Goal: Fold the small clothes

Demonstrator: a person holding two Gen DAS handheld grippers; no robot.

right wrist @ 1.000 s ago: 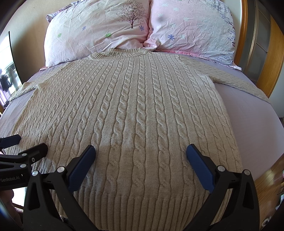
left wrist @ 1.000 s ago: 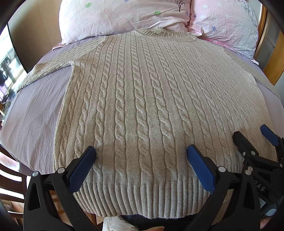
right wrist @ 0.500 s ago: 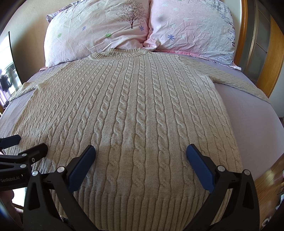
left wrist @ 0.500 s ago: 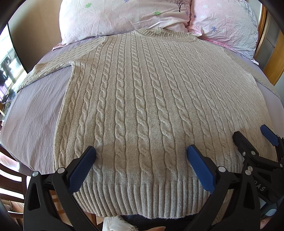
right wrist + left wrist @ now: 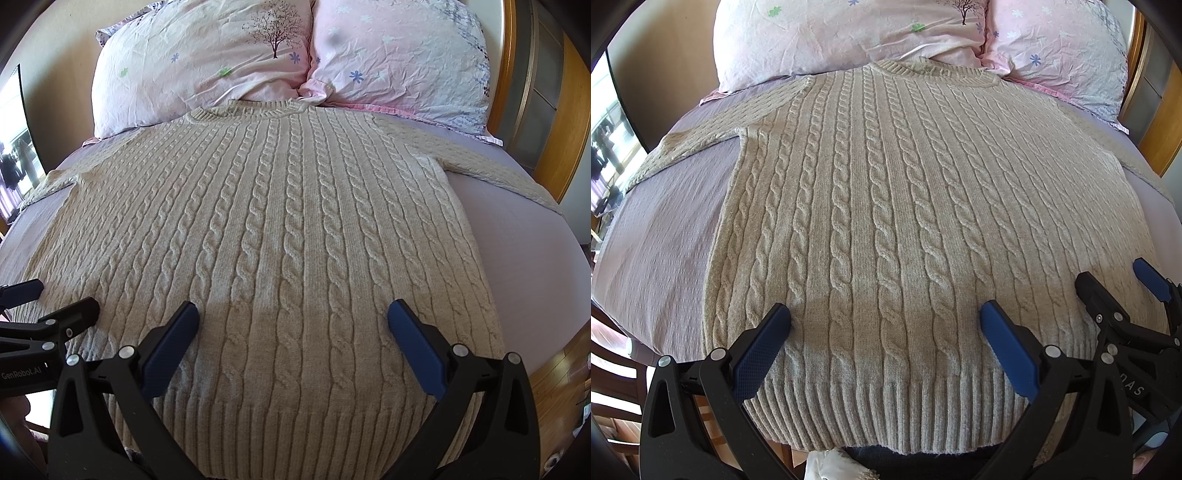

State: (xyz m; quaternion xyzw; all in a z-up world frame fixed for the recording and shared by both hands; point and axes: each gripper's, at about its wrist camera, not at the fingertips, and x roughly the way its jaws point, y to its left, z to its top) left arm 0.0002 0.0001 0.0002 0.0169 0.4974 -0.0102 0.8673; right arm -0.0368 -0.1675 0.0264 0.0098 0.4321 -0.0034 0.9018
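I see a beige cable-knit sweater (image 5: 886, 221) lying flat and face up on the bed with the lilac sheet (image 5: 665, 251). Its collar points to the far side, touching the two pink flowered pillows (image 5: 288, 62), and its ribbed hem is on the near edge, just under my tools. So the long axis of the body runs from near to far, and both sleeves go out to the left and the right.

My left gripper (image 5: 884, 343) hovers over the near left part of the hem, its blue pads wide apart and holding nothing. My right gripper (image 5: 291, 339) hovers over the near right part, also spread wide and empty. In each view I can see the other tool at the side, so they are close together.

I judge that no fold is done yet. The left sleeve is nearer to my left gripper and the right sleeve to my right one, but both lie far ahead.
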